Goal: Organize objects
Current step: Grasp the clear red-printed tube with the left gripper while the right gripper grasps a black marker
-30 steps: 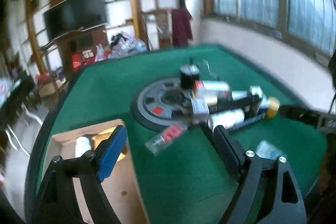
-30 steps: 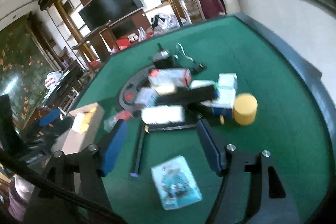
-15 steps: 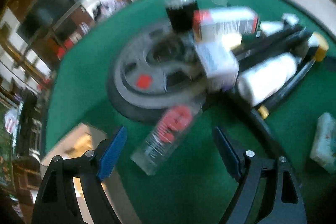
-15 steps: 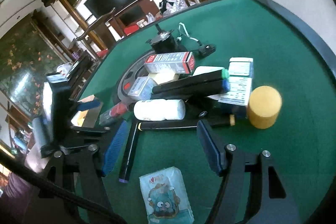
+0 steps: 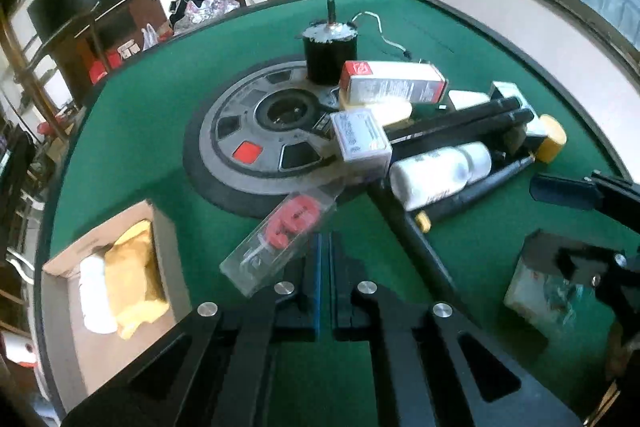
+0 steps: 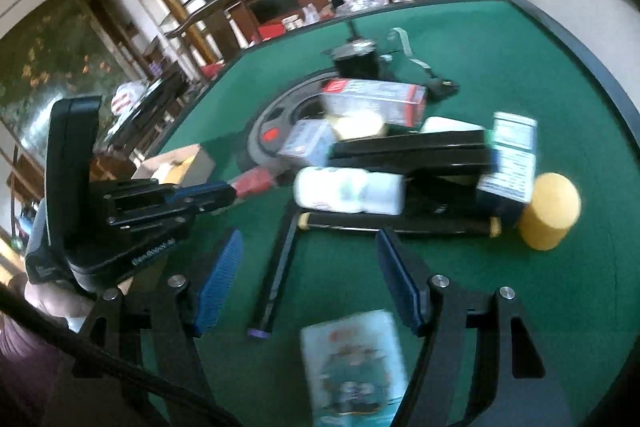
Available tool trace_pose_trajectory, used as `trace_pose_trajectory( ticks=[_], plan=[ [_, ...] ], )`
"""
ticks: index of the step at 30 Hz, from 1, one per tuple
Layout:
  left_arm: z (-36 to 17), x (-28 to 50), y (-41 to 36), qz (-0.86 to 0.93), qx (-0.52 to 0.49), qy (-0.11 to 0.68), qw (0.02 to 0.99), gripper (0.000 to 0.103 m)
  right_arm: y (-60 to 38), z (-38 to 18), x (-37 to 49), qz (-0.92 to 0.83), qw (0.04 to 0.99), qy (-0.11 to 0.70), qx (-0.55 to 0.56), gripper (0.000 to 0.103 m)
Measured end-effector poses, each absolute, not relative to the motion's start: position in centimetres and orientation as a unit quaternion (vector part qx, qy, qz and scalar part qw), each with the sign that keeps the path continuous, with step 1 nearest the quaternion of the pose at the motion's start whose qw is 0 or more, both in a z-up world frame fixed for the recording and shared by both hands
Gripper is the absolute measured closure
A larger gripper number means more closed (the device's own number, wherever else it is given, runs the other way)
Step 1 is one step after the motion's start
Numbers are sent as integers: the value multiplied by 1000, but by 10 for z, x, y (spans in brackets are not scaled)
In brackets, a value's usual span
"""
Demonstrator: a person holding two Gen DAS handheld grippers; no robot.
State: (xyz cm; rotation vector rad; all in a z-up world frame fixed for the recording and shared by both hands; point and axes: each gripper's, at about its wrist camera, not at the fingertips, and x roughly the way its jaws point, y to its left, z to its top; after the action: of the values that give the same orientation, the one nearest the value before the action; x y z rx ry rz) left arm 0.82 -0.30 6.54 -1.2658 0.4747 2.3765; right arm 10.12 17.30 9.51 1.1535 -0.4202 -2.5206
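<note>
A clear plastic case with red parts (image 5: 280, 239) lies on the green table, one end on the rim of a grey wheel-shaped disc (image 5: 256, 139). My left gripper (image 5: 325, 247) is shut, its tips beside the case's near edge; nothing shows between the pads. It also shows in the right wrist view (image 6: 216, 193), tips touching the case (image 6: 254, 183). My right gripper (image 6: 308, 267) is open and empty above a flat blue-white packet (image 6: 352, 367) and a black pen (image 6: 278, 267). A pile holds a white bottle (image 5: 436, 175), boxes (image 5: 392, 87), black tubes (image 5: 460, 121) and a yellow cylinder (image 6: 548, 213).
An open cardboard box (image 5: 116, 279) with a white bottle and yellow cloth stands at the left front. A black motor (image 5: 330, 55) with a wire stands at the disc's far edge. The table's dark rim (image 5: 520, 67) curves along the right, by a wall.
My left gripper has shut and drawn back, with its tips now at the clear case's near edge. My right gripper has moved closer to the pile and stays open.
</note>
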Motion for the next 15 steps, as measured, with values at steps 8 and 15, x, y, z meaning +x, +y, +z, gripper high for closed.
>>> trace_pose_trajectory(
  ticks=[8,15],
  plan=[
    [63,-32,-15,851,-439,203,206,43,152,99,104,-884,169,-131,416,35],
    [36,-48,-5,827,-462,253,194,42,157,96,98,-882,163,-134,420,35]
  ],
)
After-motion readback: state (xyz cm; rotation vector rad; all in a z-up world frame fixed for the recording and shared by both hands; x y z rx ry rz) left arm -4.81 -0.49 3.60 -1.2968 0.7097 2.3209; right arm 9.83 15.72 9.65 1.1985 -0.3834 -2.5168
